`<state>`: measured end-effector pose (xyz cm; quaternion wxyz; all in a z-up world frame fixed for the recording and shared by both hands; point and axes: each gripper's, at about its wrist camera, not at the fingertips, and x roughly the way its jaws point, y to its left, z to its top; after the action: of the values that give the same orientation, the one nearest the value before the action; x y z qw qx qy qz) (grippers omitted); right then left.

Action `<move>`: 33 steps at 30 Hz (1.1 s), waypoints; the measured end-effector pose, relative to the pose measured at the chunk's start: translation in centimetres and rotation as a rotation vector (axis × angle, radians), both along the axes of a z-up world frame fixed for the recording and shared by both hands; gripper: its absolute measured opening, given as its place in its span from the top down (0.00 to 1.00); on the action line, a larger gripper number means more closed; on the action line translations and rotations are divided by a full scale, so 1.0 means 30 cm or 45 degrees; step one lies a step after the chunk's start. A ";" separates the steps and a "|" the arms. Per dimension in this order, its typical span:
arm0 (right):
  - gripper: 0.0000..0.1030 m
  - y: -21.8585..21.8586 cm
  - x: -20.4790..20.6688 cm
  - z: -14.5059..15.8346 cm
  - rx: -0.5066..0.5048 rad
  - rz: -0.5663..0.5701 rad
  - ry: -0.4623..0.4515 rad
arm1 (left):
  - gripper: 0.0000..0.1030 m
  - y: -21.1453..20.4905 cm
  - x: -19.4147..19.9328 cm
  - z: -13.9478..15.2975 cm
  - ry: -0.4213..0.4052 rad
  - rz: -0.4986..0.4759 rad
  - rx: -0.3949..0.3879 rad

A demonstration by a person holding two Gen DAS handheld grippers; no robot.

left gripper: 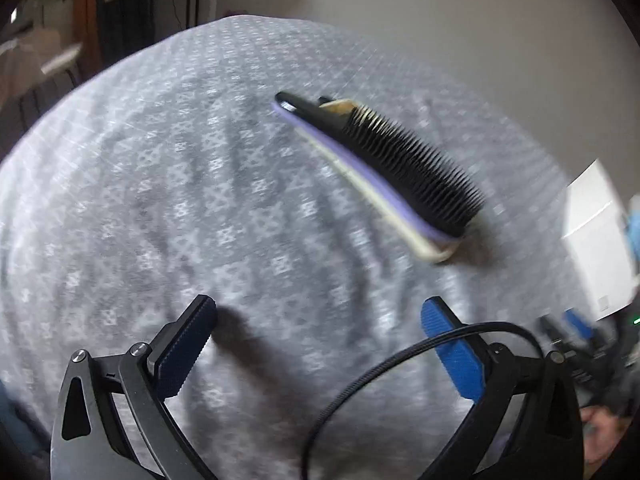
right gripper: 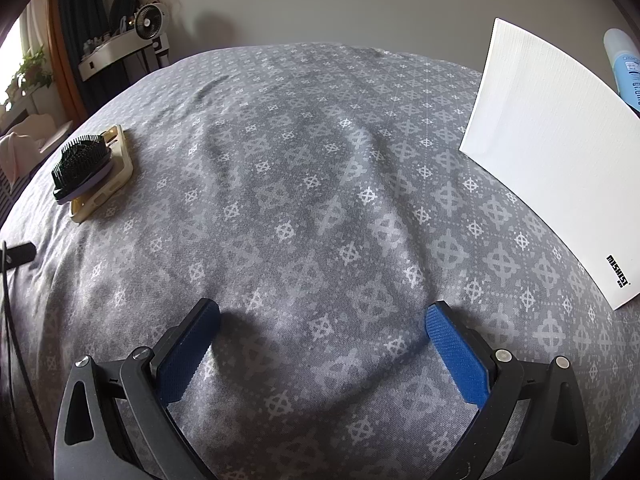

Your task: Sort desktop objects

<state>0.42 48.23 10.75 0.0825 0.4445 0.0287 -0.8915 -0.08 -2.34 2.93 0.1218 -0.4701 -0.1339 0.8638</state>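
Grey patterned cloth (right gripper: 320, 184) spread over the whole work surface, rumpled into soft folds. Far left in the right wrist view: black-bristled brush (right gripper: 80, 162) with a lilac back, resting on top of a cream phone case (right gripper: 116, 184). Same stacked pair in the left wrist view, brush (left gripper: 400, 160) over case (left gripper: 432, 252), just ahead and to the right of the left gripper (left gripper: 320, 344), blurred by camera motion. Left gripper spread wide, nothing between its blue pads (left gripper: 452, 356), a black cable looping across its right finger. Right gripper (right gripper: 322, 344) also spread wide and empty, low over bare cloth, well apart from the pair. White box (right gripper: 548, 152) at far right, a blue bottle (right gripper: 624, 68) just behind it.

Likely risks: gripping the brush alone could drag or flip the case beneath it, since the two touch. Bristles offer a poor, springy hold, so a slip seems possible. Loose folds in the cloth could snag a low fingertip. Loose cable could catch during a reach.
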 end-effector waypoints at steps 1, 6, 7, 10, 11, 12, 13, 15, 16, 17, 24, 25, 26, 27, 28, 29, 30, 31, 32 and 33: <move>0.00 0.000 0.000 0.000 0.000 0.000 0.000 | 0.00 -0.018 -0.005 0.016 -0.006 0.010 0.142; 0.00 0.000 0.001 0.000 0.000 0.000 0.000 | 0.00 -0.027 -0.142 -0.057 -0.266 0.032 0.602; 0.00 0.000 0.001 0.000 0.000 0.001 0.001 | 0.00 -0.022 -0.159 -0.071 -0.277 0.039 0.637; 0.00 0.000 0.002 0.000 0.000 0.001 0.001 | 0.00 0.015 -0.206 -0.079 -0.230 0.010 0.638; 0.00 0.000 0.002 -0.001 0.000 0.001 0.001 | 0.00 0.024 -0.221 -0.079 -0.229 0.004 0.626; 0.00 0.000 0.003 -0.001 0.000 0.001 0.001 | 0.00 0.030 -0.233 -0.080 -0.235 0.003 0.618; 0.00 0.000 0.003 -0.001 0.000 0.001 0.002 | 0.00 0.030 -0.242 -0.069 -0.246 0.002 0.617; 0.00 -0.002 -0.002 0.000 0.001 0.002 0.003 | 0.00 0.035 -0.251 -0.057 -0.283 -0.042 0.579; 0.00 -0.001 -0.002 0.000 0.000 0.002 0.003 | 0.00 0.037 -0.252 -0.045 -0.297 -0.082 0.538; 0.00 -0.002 -0.001 -0.001 0.000 0.003 0.003 | 0.00 0.037 -0.239 -0.030 -0.299 -0.133 0.462; 0.00 -0.002 0.000 -0.002 0.001 0.003 0.004 | 0.00 -0.221 -0.047 0.105 -0.233 -0.053 0.140; 0.00 -0.002 0.000 -0.002 0.001 0.003 0.004 | 0.00 -0.256 -0.027 0.124 -0.205 -0.027 0.058; 0.00 -0.003 0.001 -0.002 0.001 0.003 0.004 | 0.00 -0.304 -0.030 0.161 -0.169 0.019 -0.107; 0.00 -0.003 0.001 -0.002 0.001 0.003 0.004 | 0.00 -0.346 -0.010 0.188 -0.144 0.069 -0.254; 0.00 -0.002 0.000 -0.002 0.001 0.003 0.004 | 0.00 -0.387 0.004 0.212 -0.128 0.122 -0.368; 0.00 -0.003 0.001 -0.002 0.001 0.004 0.004 | 0.00 -0.446 0.026 0.248 -0.106 0.177 -0.447; 0.00 -0.003 0.002 -0.002 0.001 0.004 0.004 | 0.00 -0.498 0.028 0.285 -0.088 0.218 -0.483; 0.00 -0.002 0.000 -0.002 0.002 0.003 0.004 | 0.00 -0.549 0.053 0.324 -0.064 0.265 -0.539; 0.00 -0.003 0.002 -0.002 0.001 0.004 0.004 | 0.00 -0.585 0.051 0.359 -0.034 0.298 -0.605; 0.00 -0.003 0.002 -0.002 0.002 0.004 0.004 | 0.00 -0.626 0.067 0.393 0.001 0.326 -0.684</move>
<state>0.47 48.13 10.69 0.0835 0.4429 0.0301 -0.8921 1.94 -21.13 14.73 -0.1171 -0.4645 0.0413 0.8768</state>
